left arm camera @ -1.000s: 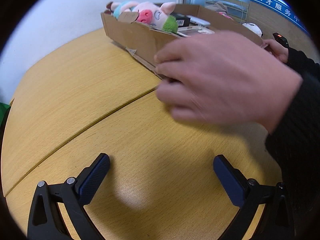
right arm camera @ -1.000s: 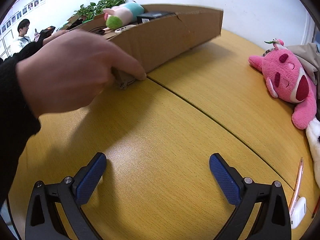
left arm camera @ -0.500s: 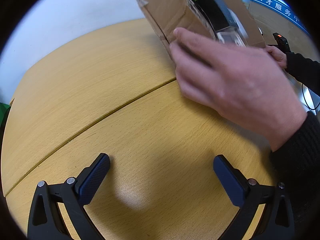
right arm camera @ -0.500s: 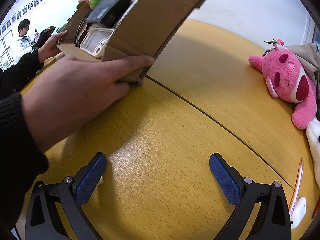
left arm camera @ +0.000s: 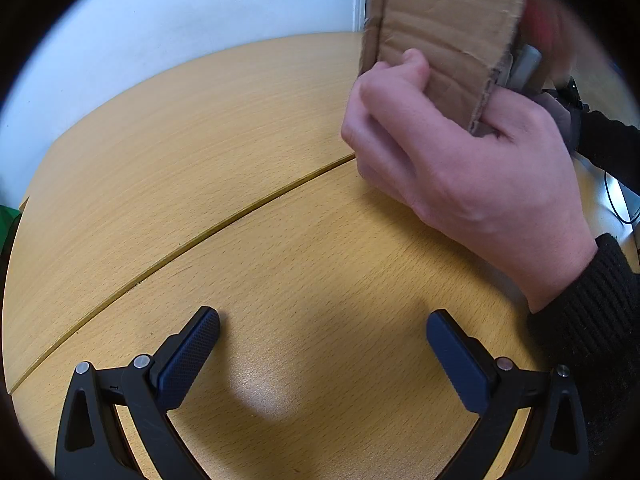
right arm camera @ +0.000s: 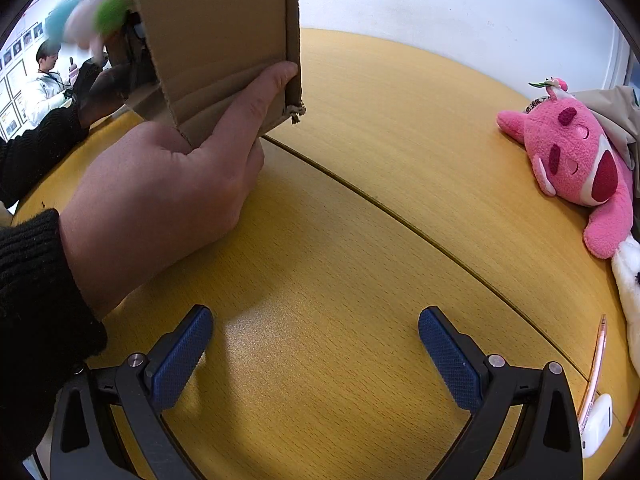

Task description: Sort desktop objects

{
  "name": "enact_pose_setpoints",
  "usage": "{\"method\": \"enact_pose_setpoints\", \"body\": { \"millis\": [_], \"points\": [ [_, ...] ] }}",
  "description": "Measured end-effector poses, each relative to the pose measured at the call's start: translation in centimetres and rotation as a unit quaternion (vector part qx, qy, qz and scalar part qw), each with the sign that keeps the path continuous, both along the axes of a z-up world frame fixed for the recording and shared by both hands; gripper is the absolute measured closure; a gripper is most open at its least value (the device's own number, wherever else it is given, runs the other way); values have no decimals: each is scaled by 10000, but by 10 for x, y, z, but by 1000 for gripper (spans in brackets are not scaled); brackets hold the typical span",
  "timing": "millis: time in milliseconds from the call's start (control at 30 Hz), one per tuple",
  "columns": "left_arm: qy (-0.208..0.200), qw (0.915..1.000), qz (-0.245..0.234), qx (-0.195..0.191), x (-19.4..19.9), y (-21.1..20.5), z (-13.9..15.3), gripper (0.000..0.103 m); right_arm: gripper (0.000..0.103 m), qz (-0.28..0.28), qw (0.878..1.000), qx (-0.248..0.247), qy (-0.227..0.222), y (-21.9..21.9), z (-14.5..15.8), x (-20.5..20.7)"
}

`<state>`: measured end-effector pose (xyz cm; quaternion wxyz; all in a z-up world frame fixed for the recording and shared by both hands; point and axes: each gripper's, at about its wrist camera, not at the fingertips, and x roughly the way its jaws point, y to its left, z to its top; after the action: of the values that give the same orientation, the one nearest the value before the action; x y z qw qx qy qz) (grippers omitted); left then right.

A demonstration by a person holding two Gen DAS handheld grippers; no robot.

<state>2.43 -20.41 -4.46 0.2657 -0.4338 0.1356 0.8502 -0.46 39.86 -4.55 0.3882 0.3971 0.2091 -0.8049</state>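
Sorting has not begun, we judge: our table [right arm camera: 360,240] is bare in front of us. Next in size, a cardboard box [right arm camera: 224,40] is tipped steeply above the table's far side, gripped at its corner by a bare hand [right arm camera: 160,200]; blurred items [right arm camera: 92,20] show at its mouth. A pink plush [right arm camera: 576,156] lies far right. Our left gripper [left arm camera: 323,344] and right gripper [right arm camera: 316,340] rest spread wide, holding nothing.

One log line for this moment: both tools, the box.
left tool: open, empty | right tool: open, empty | cardboard box: tipped up on end by bare hand | pink plush: on table
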Motion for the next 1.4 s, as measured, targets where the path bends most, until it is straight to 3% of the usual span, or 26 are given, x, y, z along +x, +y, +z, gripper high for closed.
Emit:
{"method": "enact_pose_setpoints", "body": {
  "millis": [1400],
  "points": [
    [4,10000,-1,-2,3,-8,7,0,0,-2,10000,-9,-6,-8,-4,-2]
  ]
}}
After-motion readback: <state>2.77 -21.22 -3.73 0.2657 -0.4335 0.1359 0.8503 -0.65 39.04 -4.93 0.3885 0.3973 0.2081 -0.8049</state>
